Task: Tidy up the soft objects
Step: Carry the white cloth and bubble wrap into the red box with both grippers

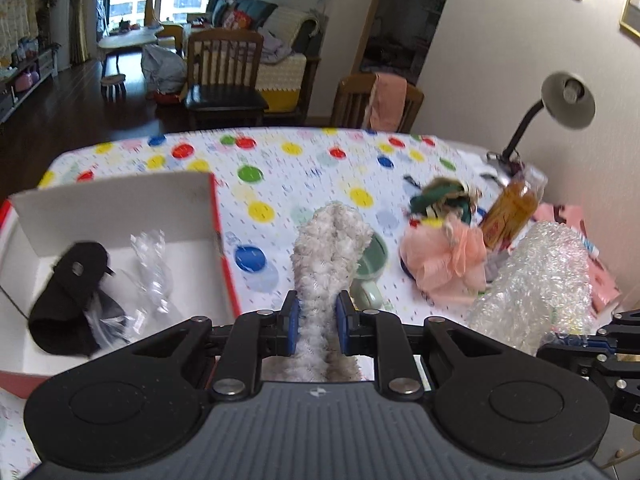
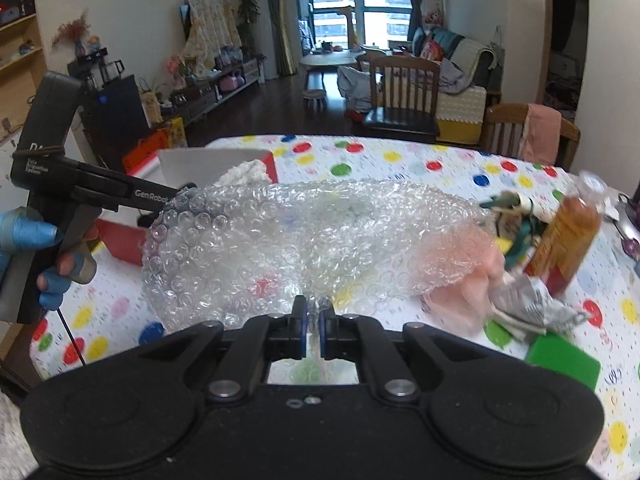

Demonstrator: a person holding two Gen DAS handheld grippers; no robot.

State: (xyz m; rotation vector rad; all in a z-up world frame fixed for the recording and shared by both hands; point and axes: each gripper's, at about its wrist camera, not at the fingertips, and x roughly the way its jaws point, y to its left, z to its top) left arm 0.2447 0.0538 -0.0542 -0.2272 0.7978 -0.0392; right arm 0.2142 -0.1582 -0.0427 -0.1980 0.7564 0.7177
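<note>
My left gripper (image 1: 317,314) is shut on a fluffy white sock (image 1: 330,248) that hangs above the polka-dot table, just right of the white box (image 1: 120,204). Inside the box lie a black cloth (image 1: 68,300) and crumpled clear plastic (image 1: 154,268). In the right wrist view my right gripper (image 2: 314,322) is shut on a sheet of bubble wrap (image 2: 288,240), lifted off the table; the same bubble wrap (image 1: 536,284) shows at the right of the left wrist view. A pink mesh sponge (image 1: 444,256) and a green-and-yellow cloth bundle (image 1: 440,198) lie on the table.
An amber bottle (image 2: 568,236) stands at the right beside a desk lamp (image 1: 568,100). A green mug (image 1: 370,264) sits under the sock, and a green block (image 2: 564,364) and grey patterned cloth (image 2: 532,308) lie near the right. A gloved hand (image 2: 28,232) holds the left gripper's handle. Chairs stand behind the table.
</note>
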